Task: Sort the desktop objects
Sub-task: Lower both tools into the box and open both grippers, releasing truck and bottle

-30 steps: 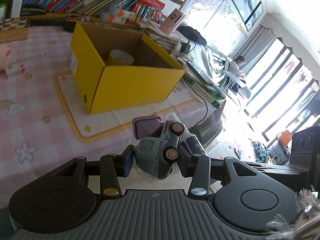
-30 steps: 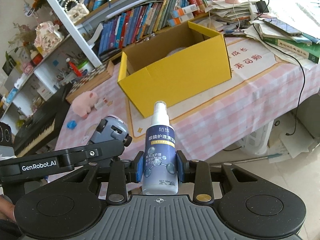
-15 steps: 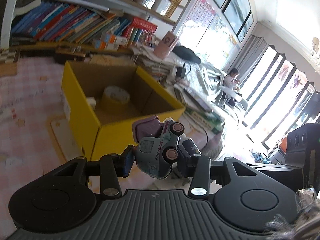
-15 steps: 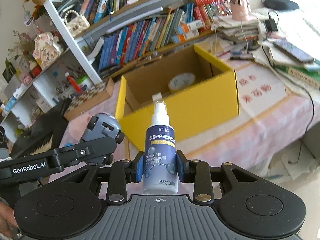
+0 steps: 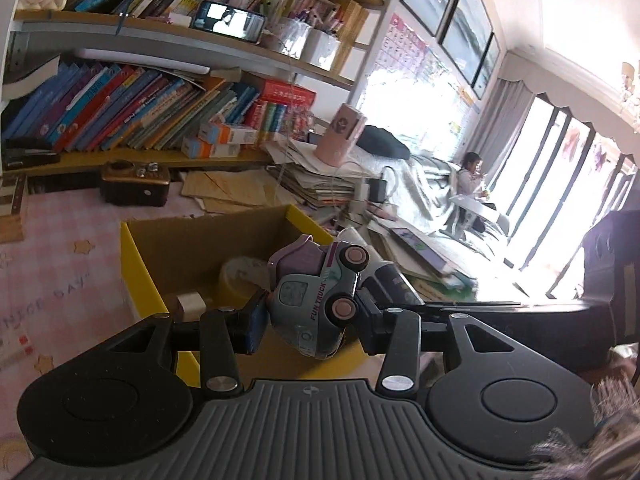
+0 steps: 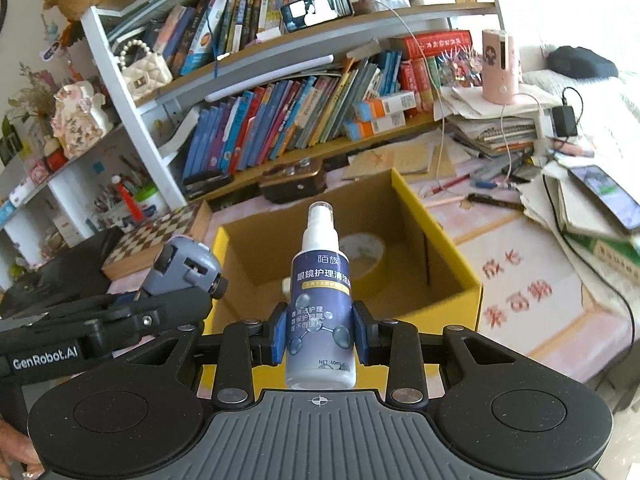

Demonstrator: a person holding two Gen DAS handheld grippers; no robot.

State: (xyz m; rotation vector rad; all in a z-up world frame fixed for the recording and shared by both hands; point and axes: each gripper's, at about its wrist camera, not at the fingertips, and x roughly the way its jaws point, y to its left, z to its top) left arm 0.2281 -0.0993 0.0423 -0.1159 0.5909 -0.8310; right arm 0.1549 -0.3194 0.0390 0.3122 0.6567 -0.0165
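Note:
My left gripper [image 5: 310,322] is shut on a pale green and purple toy truck [image 5: 316,300], held over the near edge of the open yellow cardboard box [image 5: 140,260]. My right gripper [image 6: 320,338] is shut on a blue spray bottle [image 6: 321,300] with a white nozzle, upright above the box's [image 6: 456,264] near wall. Inside the box lie a tape roll [image 6: 366,254] and a small white item [image 5: 191,303]. The left gripper with the truck [image 6: 182,268] shows at left in the right wrist view.
The box stands on a pink checked tablecloth [image 5: 52,268]. Behind it are a brown radio [image 5: 134,184], bookshelves [image 6: 280,120], a chessboard [image 6: 160,236], and paper stacks with a pink cup [image 6: 500,68] and a phone [image 6: 608,196] at right.
Both grippers have risen and moved forward to the box, so I now look down into it. The truck and bottle stay held.

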